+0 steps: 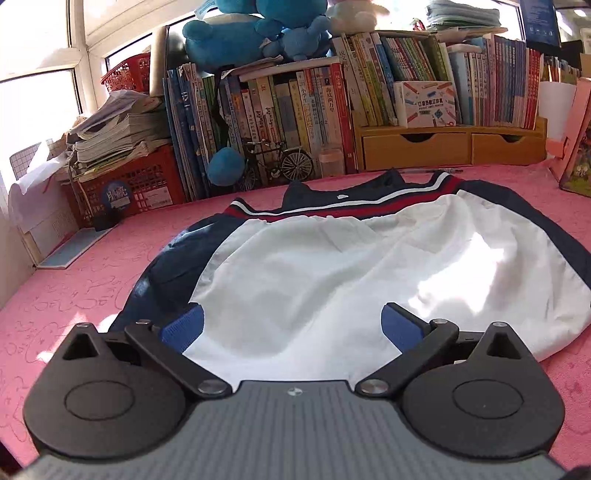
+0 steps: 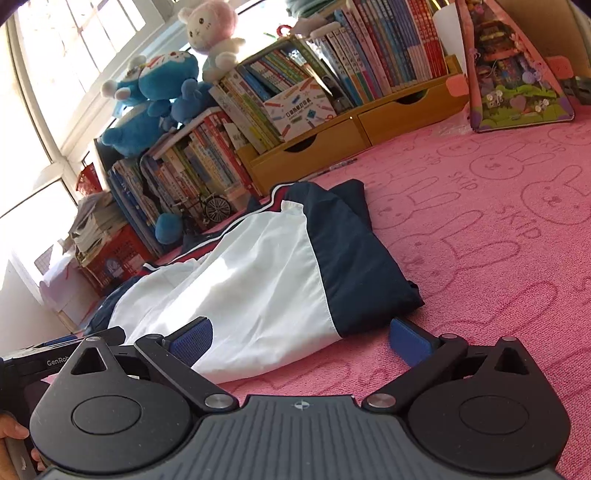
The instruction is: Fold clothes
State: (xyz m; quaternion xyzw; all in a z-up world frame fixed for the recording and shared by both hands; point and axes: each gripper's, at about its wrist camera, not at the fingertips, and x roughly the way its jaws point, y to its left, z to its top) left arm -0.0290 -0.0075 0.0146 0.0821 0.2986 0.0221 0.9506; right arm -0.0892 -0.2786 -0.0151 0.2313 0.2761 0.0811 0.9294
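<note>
Both hand-held grippers gape wide, gripping nothing. The jacket (image 1: 332, 266) lies flat on the pink table (image 1: 74, 288), collar toward the far edge and the books (image 1: 295, 110), hem at the near edge. The left hand-held gripper (image 1: 293, 325) straddles the white hem; the right hand-held gripper (image 2: 301, 338) frames the navy corner. Nothing blocks either; I'd say a hem pinch comes next.

This is a child's room in a home. Ahead of the grippers, rows of children's books (image 1: 280, 110) pack wooden desktop shelves with drawers (image 1: 450, 146). Blue plush toys (image 1: 255, 33) and a pink-eared bunny plush (image 2: 212, 35) sit on top. A pink rabbit-patterned cloth (image 2: 498, 229) covers the surface below, and sunlit windows (image 1: 33, 55) stand left.
</note>
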